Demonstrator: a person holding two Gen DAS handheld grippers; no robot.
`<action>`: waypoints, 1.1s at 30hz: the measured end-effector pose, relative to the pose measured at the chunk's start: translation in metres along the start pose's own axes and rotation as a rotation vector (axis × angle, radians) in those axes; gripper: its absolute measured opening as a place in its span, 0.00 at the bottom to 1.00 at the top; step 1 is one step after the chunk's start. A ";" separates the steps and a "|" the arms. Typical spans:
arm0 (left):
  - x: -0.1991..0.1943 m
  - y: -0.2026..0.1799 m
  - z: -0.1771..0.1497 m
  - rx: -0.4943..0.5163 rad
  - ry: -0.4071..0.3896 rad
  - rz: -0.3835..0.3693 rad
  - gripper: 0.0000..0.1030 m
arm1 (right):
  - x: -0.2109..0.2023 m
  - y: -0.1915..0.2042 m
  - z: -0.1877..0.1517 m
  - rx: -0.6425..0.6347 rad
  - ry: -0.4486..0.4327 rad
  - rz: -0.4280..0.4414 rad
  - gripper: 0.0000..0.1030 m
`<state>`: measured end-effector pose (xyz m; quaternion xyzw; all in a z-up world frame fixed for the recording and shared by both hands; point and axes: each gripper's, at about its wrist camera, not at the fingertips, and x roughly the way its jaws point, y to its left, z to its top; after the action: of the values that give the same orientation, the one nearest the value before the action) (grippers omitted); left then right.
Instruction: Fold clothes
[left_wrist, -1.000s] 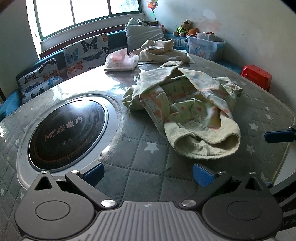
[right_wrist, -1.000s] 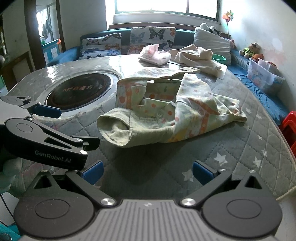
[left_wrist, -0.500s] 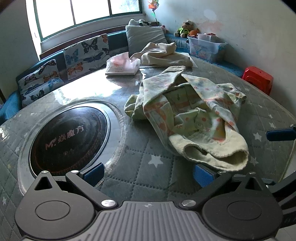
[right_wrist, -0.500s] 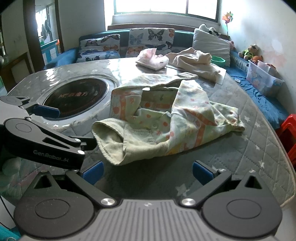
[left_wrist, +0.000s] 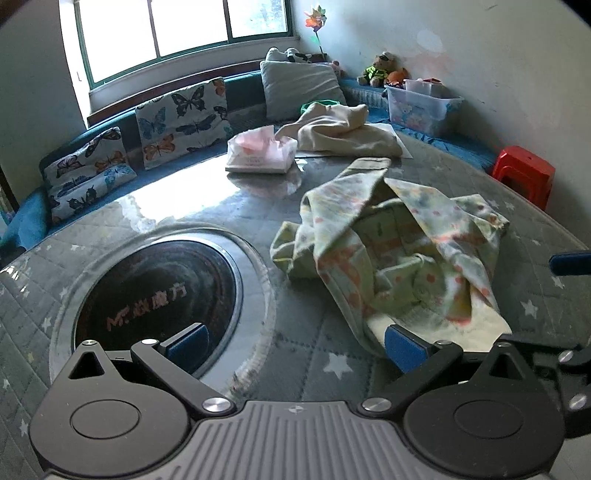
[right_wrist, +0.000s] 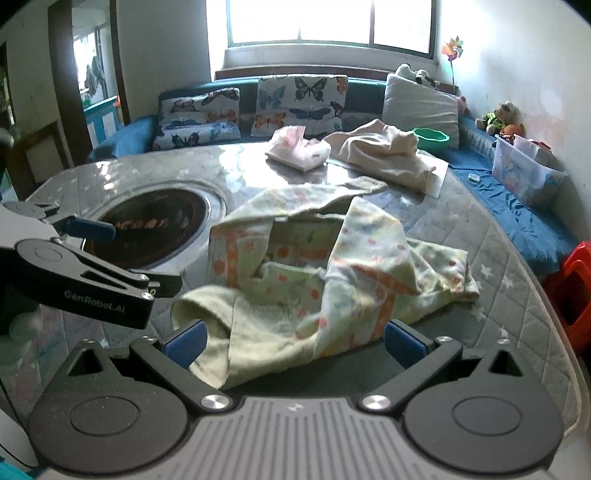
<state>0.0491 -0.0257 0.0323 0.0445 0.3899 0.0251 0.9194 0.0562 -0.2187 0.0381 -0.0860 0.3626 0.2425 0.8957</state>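
Pale-green printed garment (right_wrist: 314, 280) now lies crumpled between our right gripper (right_wrist: 293, 341) fingers, closer than a second ago; left gripper (left_wrist: 295, 341) beside its cuff; both spread, nothing pinched; grasp imminent.

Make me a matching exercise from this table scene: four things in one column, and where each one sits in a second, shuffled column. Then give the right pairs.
Things
1. crumpled pale green printed garment
2. pink and white tissue pack
3. round black induction hob
4. red plastic stool

Places
A. on the floor beyond the table's edge
B. set into the quilted grey table cover
C. far side of the table, beside the cream cloth
D. just ahead of both open grippers

Pairs: 1-D, 2-C, 3-B, 4-A
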 end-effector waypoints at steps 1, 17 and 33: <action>0.002 0.001 0.002 0.001 0.001 0.005 1.00 | 0.001 -0.002 0.003 0.001 -0.003 -0.001 1.00; 0.040 0.004 0.040 -0.031 -0.010 -0.044 0.91 | 0.050 -0.033 0.016 0.071 0.023 -0.040 0.98; 0.076 0.004 0.051 -0.074 0.048 -0.166 0.34 | 0.079 -0.043 0.021 0.077 0.072 -0.039 0.70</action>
<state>0.1385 -0.0185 0.0131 -0.0224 0.4130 -0.0360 0.9097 0.1395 -0.2193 -0.0022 -0.0675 0.4019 0.2077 0.8893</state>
